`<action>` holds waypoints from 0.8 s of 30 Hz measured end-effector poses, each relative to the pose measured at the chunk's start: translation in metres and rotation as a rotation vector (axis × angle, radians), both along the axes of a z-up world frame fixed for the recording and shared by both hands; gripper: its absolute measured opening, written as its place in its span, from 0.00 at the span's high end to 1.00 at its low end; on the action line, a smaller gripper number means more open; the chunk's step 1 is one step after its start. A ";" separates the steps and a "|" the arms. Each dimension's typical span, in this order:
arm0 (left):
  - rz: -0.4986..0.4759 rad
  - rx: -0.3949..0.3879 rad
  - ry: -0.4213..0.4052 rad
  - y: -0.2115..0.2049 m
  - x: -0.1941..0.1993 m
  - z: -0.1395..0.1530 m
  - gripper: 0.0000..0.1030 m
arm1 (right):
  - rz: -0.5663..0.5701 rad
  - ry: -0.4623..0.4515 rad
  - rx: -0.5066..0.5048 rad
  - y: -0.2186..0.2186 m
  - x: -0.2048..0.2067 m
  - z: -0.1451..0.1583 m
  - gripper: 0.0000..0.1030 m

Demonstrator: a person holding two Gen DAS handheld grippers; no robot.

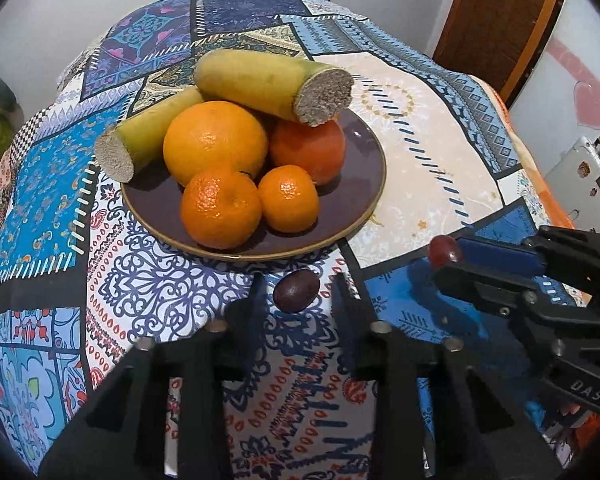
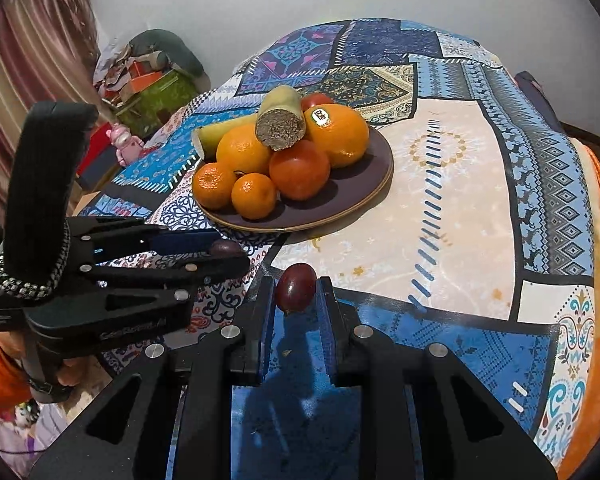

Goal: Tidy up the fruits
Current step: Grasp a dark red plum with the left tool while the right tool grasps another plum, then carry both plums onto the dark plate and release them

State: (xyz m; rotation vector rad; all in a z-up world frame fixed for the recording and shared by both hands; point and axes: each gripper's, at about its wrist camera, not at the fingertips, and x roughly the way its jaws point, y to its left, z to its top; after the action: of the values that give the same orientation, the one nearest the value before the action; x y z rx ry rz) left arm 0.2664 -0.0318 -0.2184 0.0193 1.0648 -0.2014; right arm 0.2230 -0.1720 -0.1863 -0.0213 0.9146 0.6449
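A dark purple plate [image 1: 356, 184] [image 2: 360, 196] holds two cut bananas [image 1: 260, 76], oranges [image 1: 214, 140], mandarins [image 1: 220, 212] and a red-orange fruit [image 1: 312, 148]. A dark grape [image 1: 296, 290] sits on the cloth between the fingers of my left gripper [image 1: 298, 292], which are spread around it with gaps on both sides. The grape also shows in the right wrist view [image 2: 225, 247]. My right gripper [image 2: 296, 292] has a red grape [image 2: 295, 288] between its fingertips, touching the left finger, held above the cloth. It also shows in the left wrist view [image 1: 444, 250].
The table carries a blue patchwork cloth [image 2: 460, 200]. A wooden door [image 1: 500, 20] and a white fridge [image 1: 580, 176] stand to the right. Boxes and cushions [image 2: 152, 80] and a pink toy [image 2: 124, 144] lie left of the table.
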 end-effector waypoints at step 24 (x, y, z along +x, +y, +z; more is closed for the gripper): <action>0.126 -0.037 -0.133 0.068 -0.006 0.056 0.80 | -0.004 -0.073 0.008 0.018 0.025 0.023 0.81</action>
State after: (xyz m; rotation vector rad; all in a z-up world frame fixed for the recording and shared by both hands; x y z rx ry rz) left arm 0.2600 0.0364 -0.1624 -0.0664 0.9266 -0.1045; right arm 0.2485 -0.1536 -0.1636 -0.0362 0.8415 0.6402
